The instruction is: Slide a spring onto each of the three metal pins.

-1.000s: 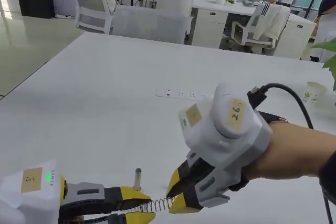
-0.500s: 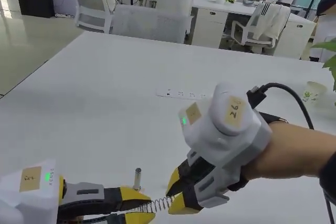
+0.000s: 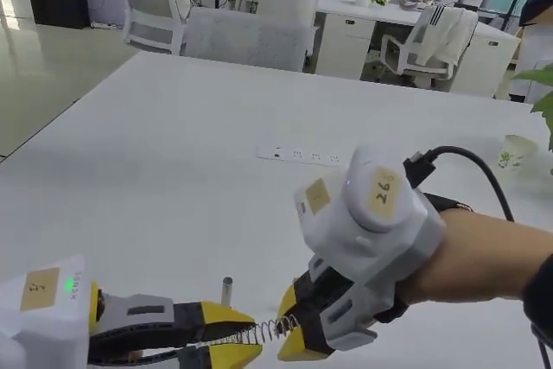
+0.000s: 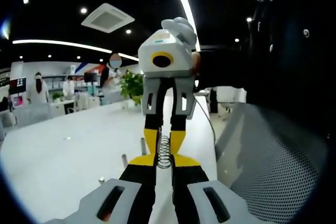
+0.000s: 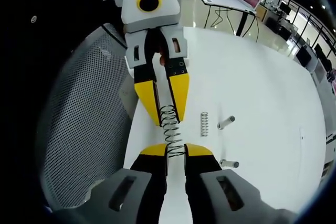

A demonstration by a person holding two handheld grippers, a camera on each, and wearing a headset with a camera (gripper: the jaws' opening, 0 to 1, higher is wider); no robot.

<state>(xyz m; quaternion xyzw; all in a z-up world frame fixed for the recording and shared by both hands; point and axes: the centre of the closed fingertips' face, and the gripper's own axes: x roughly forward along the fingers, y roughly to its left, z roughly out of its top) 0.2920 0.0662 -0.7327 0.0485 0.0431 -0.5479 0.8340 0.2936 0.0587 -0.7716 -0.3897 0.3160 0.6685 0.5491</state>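
Holding much as before, the left tool [image 3: 246,339] and right tool [image 3: 292,327] stay pinched on opposite ends of the spring [image 3: 272,331], lower centre, right of a bare pin [image 3: 227,289]. Nothing is threaded yet, and one end likely needs freeing.

On the table [image 3: 173,170] the left gripper [image 3: 246,336] reaches in from the left and the right gripper [image 3: 290,327] from the right, tip to tip, with a spring [image 3: 272,330] bridging them, one end pinched in each. In the right gripper view a loose spring [image 5: 204,123] lies flat beside the held one, with a pin [image 5: 226,123] just beside it and another pin [image 5: 229,163] nearer that gripper. A power strip [image 3: 298,155] lies farther back, mid-table, and a cup [image 3: 516,151] sits at the far right edge.
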